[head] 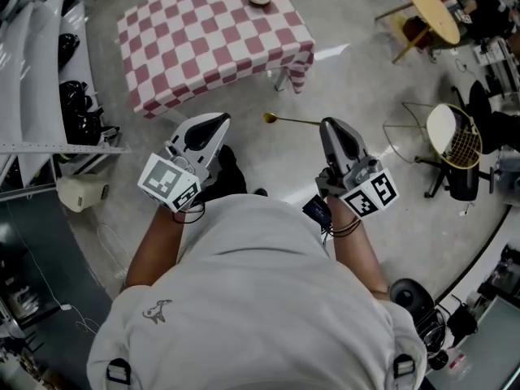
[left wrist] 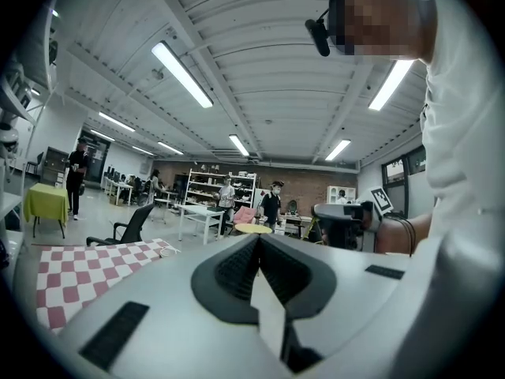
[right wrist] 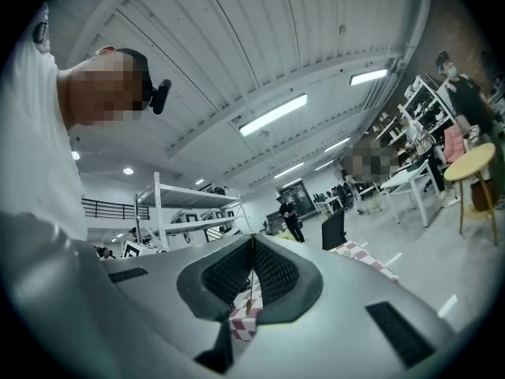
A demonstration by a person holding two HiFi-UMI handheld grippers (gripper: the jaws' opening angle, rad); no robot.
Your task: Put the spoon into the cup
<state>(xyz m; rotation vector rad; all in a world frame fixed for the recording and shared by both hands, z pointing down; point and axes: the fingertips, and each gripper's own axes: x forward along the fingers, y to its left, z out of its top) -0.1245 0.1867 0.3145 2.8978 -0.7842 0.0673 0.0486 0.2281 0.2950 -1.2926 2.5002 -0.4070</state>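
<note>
Aloft, spoon [head: 292, 121] (golden) in right gripper [head: 327, 126]

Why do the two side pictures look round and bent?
Left gripper view: a wide-angle lens bows the ceiling beams and blackens the corners; light strips glare white. Right gripper view: same bowing. Head view: straighter, evenly lit, a bright glint on the floor.
</note>
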